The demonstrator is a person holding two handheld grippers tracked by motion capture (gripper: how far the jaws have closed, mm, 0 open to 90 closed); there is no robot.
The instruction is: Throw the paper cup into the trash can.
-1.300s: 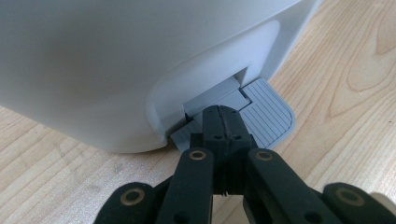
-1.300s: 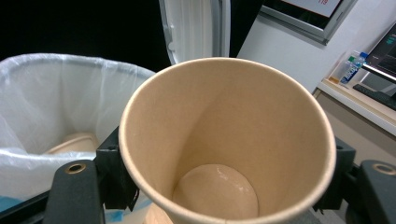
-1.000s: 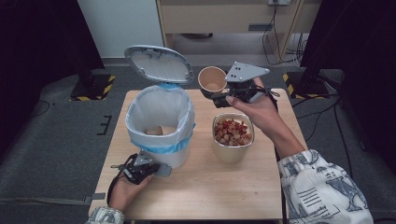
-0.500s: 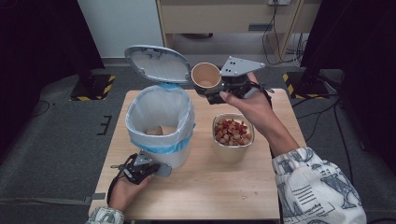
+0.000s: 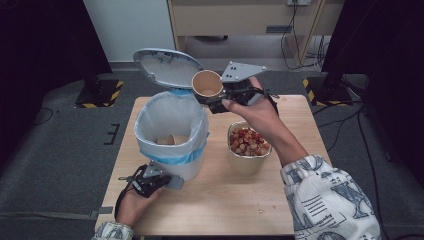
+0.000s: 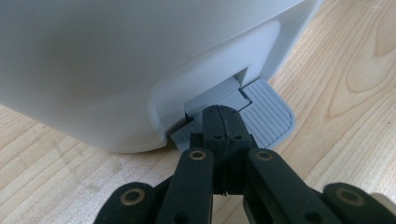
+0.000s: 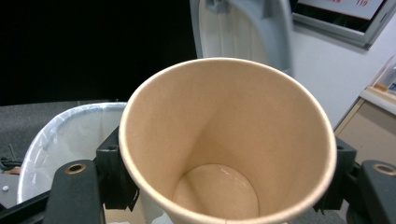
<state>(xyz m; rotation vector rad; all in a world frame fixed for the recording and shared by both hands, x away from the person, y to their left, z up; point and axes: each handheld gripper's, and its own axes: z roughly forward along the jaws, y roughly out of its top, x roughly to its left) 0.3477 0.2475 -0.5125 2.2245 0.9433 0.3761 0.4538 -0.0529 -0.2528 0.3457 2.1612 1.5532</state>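
Two grippers are at work over a small wooden table (image 5: pixel 300 200). High at the far side, the right gripper (image 5: pixel 216 100) is clamped on a brown paper cup (image 5: pixel 207 83), one jaw on each side of its wall; the cup is tipped, its mouth toward the camera, and it hangs just past the right rim of the white pedal bin (image 5: pixel 172 131), beside the raised grey lid (image 5: pixel 165 67). In the right gripper view the cup (image 7: pixel 229 144) looks empty, though a faint sheen on its bottom may be residue. Down at the near left, the left gripper (image 5: pixel 162 181) has its jaws pressed together, tips resting on the grey foot pedal (image 6: pixel 266 116) at the bin's base. Right of the bin, well apart from it, stands a paper bowl of reddish food pieces (image 5: pixel 248 145). Bare tabletop lies along the near edge and the right side.
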